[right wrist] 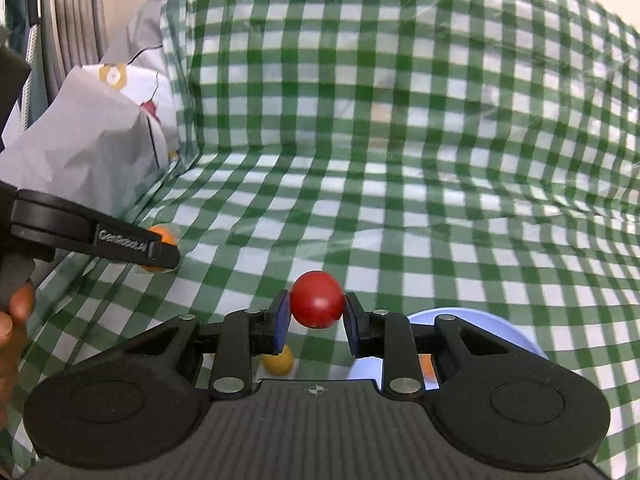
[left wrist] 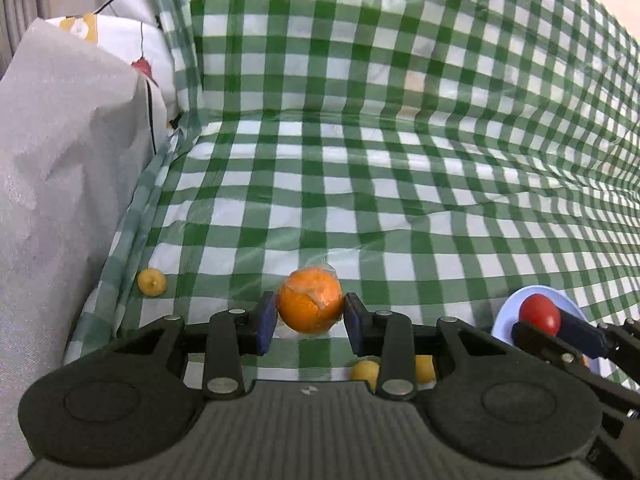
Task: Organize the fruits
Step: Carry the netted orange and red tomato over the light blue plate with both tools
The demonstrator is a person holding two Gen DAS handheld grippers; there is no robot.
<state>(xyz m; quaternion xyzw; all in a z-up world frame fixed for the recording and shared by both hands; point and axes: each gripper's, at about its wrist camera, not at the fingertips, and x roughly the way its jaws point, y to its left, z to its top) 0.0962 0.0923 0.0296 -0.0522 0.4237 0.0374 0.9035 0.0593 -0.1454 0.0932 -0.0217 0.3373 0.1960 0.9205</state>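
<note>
My left gripper (left wrist: 310, 316) is shut on an orange (left wrist: 310, 302) wrapped in clear film, held above the green checked cloth. My right gripper (right wrist: 316, 316) is shut on a red fruit (right wrist: 317, 300), held just left of a pale blue plate (right wrist: 492, 330). In the left wrist view the right gripper (left wrist: 554, 330) holds the red fruit (left wrist: 538, 312) over the plate (left wrist: 516, 312). In the right wrist view the left gripper (right wrist: 160, 250) shows at left with the orange (right wrist: 166, 234). Small yellow fruits lie on the cloth (left wrist: 152, 282), (left wrist: 365, 372), (right wrist: 279, 362).
The green checked cloth (left wrist: 400, 184) covers the table and rises up behind it. A grey paper bag (left wrist: 68, 152) and a white printed cloth (left wrist: 120, 36) stand at the left edge. Something orange (right wrist: 426, 366) lies on the plate, mostly hidden.
</note>
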